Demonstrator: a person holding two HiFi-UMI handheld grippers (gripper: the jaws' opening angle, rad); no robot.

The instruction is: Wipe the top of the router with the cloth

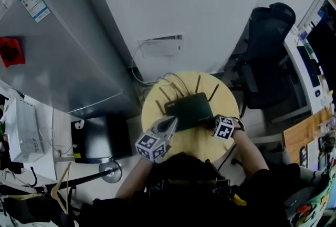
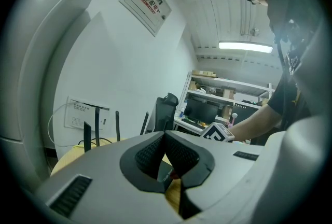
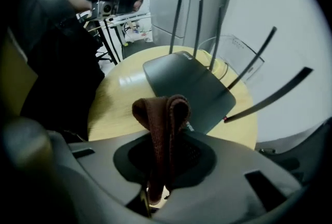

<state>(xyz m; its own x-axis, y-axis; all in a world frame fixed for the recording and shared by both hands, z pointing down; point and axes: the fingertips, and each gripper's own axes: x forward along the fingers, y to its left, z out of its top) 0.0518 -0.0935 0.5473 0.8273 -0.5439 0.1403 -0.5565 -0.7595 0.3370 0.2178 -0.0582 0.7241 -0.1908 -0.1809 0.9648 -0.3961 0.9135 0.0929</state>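
- Your right gripper (image 3: 165,162) sits closest to its own camera, jaws clamped on the cloth (image 3: 161,112). The cloth is a brown, nubbly fabric folded into a thick wad that stands up out of the pads (a loose tail hangs down below them).
- From your head view, the right gripper (image 1: 211,124) is at the near right corner of the router (image 1: 189,109). The cloth is held over the router's near edge. Whether it touches the top cannot be told.
- Your left gripper (image 2: 164,135) has its jaws closed together, tip to tip, with nothing between them. In the head view the left gripper (image 1: 169,124) points at the router's near left corner.
- The router (image 3: 182,83) is a flat, dark grey slab with a smooth matt top and rounded corners. It lies flat, a little behind the middle of the round, pale wooden desk (image 1: 195,148).
- Thin black antennas (image 3: 198,22) rise along its far edge, some upright and the outer ones splayed sideways. A small red dot shows at one corner.
- Cables (image 1: 137,74) run from the back of the router to a white wall box (image 1: 160,45) behind the desk.
- A black office chair (image 1: 266,55) stands to your right of the desk.
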